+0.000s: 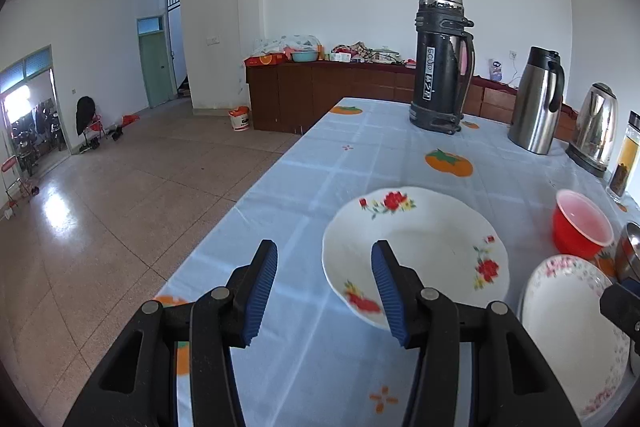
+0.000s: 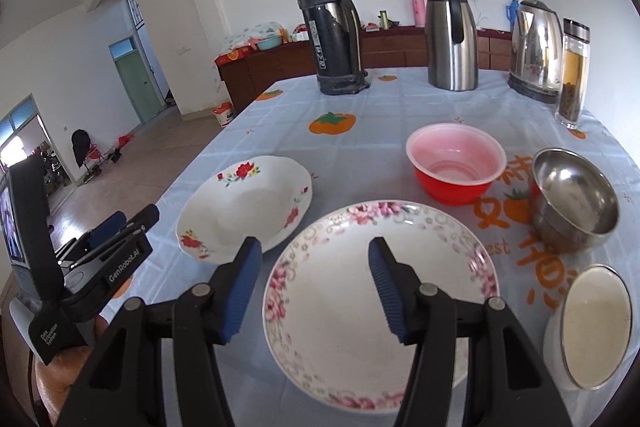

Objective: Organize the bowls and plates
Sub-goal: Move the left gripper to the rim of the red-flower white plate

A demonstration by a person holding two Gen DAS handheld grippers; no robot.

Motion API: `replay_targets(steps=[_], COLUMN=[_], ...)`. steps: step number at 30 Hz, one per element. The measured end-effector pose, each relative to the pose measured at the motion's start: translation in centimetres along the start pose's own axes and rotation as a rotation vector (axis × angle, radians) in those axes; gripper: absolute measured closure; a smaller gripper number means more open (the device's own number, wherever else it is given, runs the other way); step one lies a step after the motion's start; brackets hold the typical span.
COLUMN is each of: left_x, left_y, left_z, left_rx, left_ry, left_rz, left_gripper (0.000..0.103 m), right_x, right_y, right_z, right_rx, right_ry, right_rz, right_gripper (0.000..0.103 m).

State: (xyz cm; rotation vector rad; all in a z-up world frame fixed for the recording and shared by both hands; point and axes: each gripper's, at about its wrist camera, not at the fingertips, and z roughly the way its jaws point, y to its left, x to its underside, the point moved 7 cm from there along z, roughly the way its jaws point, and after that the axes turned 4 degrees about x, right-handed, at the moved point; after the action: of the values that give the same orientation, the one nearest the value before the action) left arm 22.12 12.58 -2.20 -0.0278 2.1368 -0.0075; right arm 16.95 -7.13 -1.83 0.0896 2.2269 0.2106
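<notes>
Two plates (image 2: 244, 205); three bowls (image 2: 456, 163) (one steel); three flasks (image 2: 334, 31).

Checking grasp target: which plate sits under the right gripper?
The pink-flowered plate, with blossoms ringing its whole rim. The red-rose plate lies further left, with only scattered sprays.

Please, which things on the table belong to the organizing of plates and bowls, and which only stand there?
Belong to the job:
red-flower plate
pink-flower plate
red bowl
steel bowl
white bowl

Only standing there:
black thermos
steel jug
kettle
tea bottle
</notes>
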Motion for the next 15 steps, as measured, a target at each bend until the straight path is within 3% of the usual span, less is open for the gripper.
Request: replay_targets(steps=[10, 15], left_x=[-2.8, -2.3], left_y=[0.6, 1.8], left_z=[4.2, 5.9], left_rx=[-0.051, -0.02], left_ry=[0.013, 0.054], left_rz=[0.014, -0.044], left_gripper=[0.051, 0.051], right_x=[-1.8, -2.0], right_y=[-0.5, -0.7], right_z=[3.2, 4.8], right_rx=[-0.013, -0.017], right_ry=[0.07, 0.106], right_rz=[0.048, 0.088], right_gripper=[0.046, 0.046])
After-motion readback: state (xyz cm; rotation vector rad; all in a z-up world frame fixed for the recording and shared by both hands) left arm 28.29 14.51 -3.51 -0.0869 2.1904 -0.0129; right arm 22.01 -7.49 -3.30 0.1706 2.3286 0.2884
